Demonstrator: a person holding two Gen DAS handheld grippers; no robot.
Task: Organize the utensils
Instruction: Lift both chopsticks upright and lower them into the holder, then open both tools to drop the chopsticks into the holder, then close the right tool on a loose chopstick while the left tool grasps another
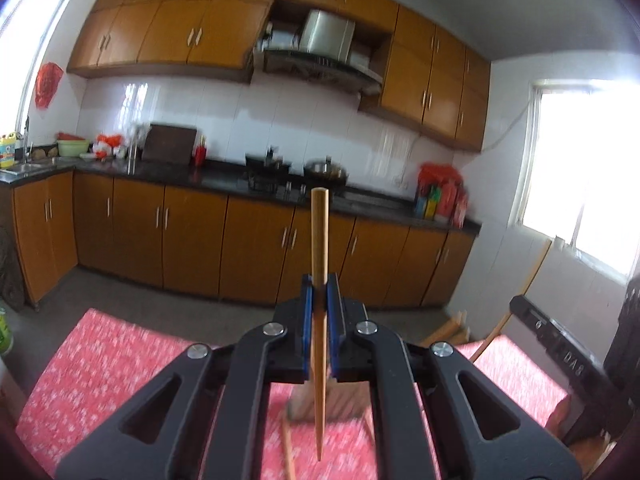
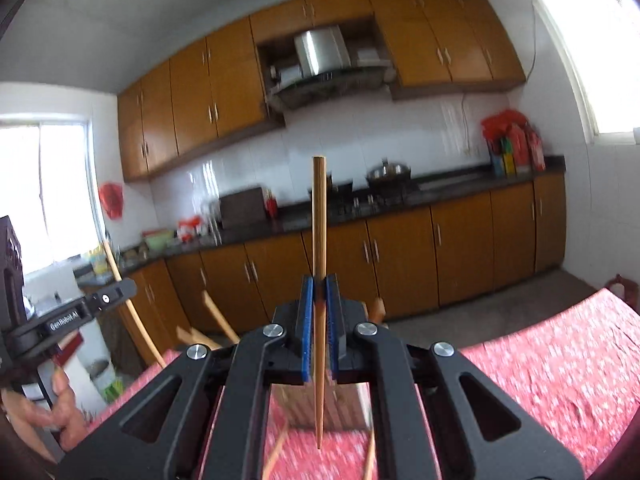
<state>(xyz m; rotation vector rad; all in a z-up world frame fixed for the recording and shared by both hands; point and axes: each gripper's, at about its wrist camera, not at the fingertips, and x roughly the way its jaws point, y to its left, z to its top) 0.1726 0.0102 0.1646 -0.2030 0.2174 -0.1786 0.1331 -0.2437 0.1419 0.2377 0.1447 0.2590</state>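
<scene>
My left gripper (image 1: pixel 320 286) is shut on a wooden chopstick (image 1: pixel 319 240) that stands upright between its blue pads, thick end up, thin tip hanging above the table. My right gripper (image 2: pixel 319 286) is shut on a second wooden chopstick (image 2: pixel 319 216) held the same way. A wooden holder (image 2: pixel 316 408) sits on the red patterned tablecloth (image 2: pixel 540 360) just under the right gripper; it also shows blurred in the left wrist view (image 1: pixel 340 400). Loose chopsticks (image 2: pixel 276 452) lie on the cloth beside it. The other gripper shows at each view's edge (image 1: pixel 560 344) (image 2: pixel 80 312).
Beyond the table stand orange kitchen cabinets (image 1: pixel 192 236), a dark countertop (image 1: pixel 224 178) with pots, and a range hood (image 1: pixel 320 64). Wooden chair backs (image 2: pixel 216 316) stand at the table's far edge. A hand (image 2: pixel 52 412) holds the left tool.
</scene>
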